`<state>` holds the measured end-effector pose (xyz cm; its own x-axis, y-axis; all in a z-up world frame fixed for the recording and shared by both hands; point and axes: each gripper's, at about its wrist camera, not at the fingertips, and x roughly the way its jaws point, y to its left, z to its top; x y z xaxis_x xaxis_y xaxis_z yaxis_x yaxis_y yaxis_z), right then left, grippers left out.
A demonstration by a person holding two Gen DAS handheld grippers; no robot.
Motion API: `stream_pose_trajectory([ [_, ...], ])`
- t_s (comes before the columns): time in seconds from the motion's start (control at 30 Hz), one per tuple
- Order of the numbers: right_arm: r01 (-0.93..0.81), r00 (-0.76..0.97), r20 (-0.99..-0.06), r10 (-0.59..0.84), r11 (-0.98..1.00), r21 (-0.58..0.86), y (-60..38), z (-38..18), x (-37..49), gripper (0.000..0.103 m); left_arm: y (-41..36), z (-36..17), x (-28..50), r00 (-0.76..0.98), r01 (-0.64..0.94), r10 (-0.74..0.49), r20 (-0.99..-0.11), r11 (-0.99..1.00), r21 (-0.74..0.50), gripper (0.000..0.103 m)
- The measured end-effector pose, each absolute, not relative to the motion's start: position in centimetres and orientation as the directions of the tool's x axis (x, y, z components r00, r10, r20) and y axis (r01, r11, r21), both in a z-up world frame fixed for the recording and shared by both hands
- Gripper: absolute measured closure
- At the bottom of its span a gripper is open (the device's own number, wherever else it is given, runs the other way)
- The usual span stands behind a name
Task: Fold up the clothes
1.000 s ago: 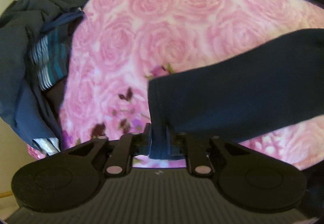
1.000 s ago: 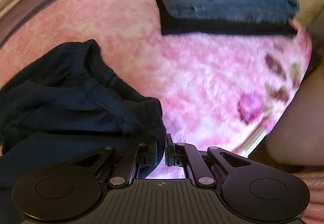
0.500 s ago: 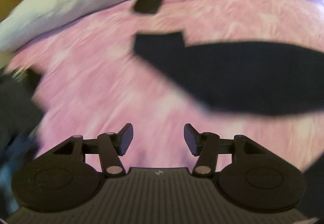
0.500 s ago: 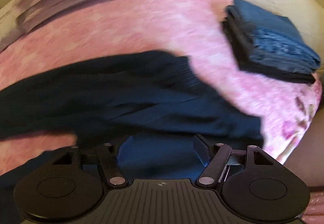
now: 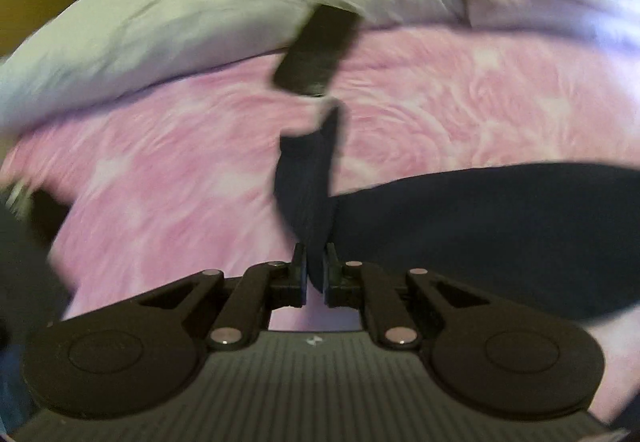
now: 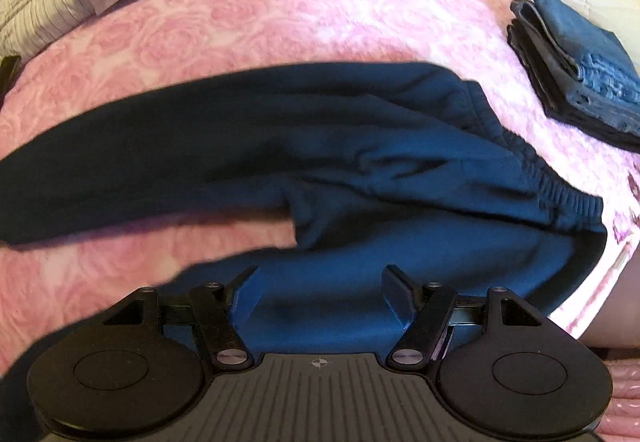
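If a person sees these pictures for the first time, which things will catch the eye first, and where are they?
First come the dark blue trousers, spread across the pink rose blanket that fills both views. The left gripper has just closed its jaws on a cuff end of the trousers, while the right gripper hangs open above the cloth near the waistband. A pile of folded clothes lies at the far right edge of the bed.

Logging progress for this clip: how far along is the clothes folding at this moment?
Done: a stack of folded clothes sits at the far right of the pink blanket. In hand: navy sweatpants lie spread out, unfolded; the left gripper has just closed on a leg end, while the right gripper is open above the fabric. Left: folding these pants and stacking them.
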<state>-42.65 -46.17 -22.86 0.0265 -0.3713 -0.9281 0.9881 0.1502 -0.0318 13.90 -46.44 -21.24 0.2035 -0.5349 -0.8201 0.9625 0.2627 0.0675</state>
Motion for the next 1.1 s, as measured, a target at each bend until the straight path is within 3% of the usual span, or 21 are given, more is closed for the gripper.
stream_pose_trajectory([
  [0.07, 0.985, 0.044, -0.928, -0.371, 0.171, -0.021, -46.8, -22.7, -41.6, 0.034, -42.3, -20.1, 14.7, 0.175, 0.947, -0.545, -0.820, 0.321, -0.012, 0.096],
  [0.17, 0.976, 0.077, -0.929, -0.361, 0.217, -0.004, -47.6, -22.9, -39.5, 0.034, -38.2, -22.0, 15.6, 0.136, 0.900, -0.504, -0.853, 0.423, -0.106, 0.085],
  [0.3, 0.962, 0.132, -0.929, -0.346, 0.272, 0.035, -48.2, -22.8, -37.6, 0.034, -34.7, -25.3, 18.4, 0.183, 0.793, -0.407, -0.895, 0.599, -0.110, 0.084],
  [0.43, 0.953, 0.143, -0.929, -0.340, 0.300, 0.037, -47.8, -22.4, -37.6, 0.034, -32.7, -24.9, 21.2, 0.257, 0.747, -0.375, -0.891, 0.661, -0.063, 0.085],
  [0.57, 0.965, 0.123, -0.933, -0.339, 0.262, 0.032, -47.8, -22.1, -40.2, 0.034, -33.7, -22.7, 21.0, 0.281, 0.829, -0.416, -0.865, 0.559, 0.001, 0.083],
  [0.7, 0.965, 0.109, -0.928, -0.356, 0.262, 0.013, -49.5, -21.3, -43.7, 0.034, -37.5, -21.3, 17.1, 0.221, 0.920, -0.492, -0.842, 0.392, 0.012, 0.071],
  [0.93, 0.932, 0.127, -0.908, -0.399, 0.362, -0.029, -56.6, -20.7, -52.0, 0.034, -47.0, -21.1, 4.4, -0.004, 1.000, -0.550, -0.835, 0.006, -0.009, 0.071],
  [1.1, 0.926, 0.227, -0.931, -0.287, 0.361, 0.114, -63.8, -24.9, -58.0, 0.034, -53.9, -22.8, -6.1, -0.086, 0.987, -0.511, -0.855, -0.158, -0.005, 0.070],
])
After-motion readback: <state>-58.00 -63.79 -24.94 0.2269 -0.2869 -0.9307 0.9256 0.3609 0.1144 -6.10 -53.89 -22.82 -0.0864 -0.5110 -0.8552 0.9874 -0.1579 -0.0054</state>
